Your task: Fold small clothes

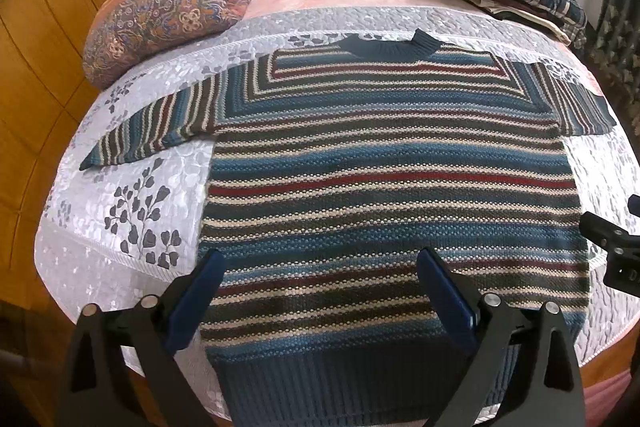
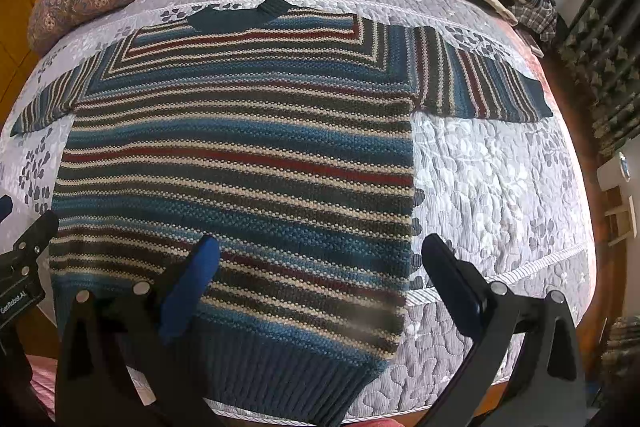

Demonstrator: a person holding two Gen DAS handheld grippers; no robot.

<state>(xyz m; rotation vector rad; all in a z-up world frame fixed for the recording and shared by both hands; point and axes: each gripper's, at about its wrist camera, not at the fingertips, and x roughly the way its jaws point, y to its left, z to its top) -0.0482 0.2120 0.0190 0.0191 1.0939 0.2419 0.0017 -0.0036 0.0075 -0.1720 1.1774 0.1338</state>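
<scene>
Striped sweater point(image 1: 392, 163) spread flat on quilted bed point(image 2: 496, 163), collar far, ribbed hem near. Left hand-held gripper point(image 1: 320, 287) and right hand-held gripper point(image 2: 320, 279) poised above hem, jaws apart, empty. Left nearer left hem corner, right nearer right.

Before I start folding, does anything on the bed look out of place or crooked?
Nothing stands out. The striped sweater lies flat with both sleeves spread, and both grippers are open above its hem.
</scene>
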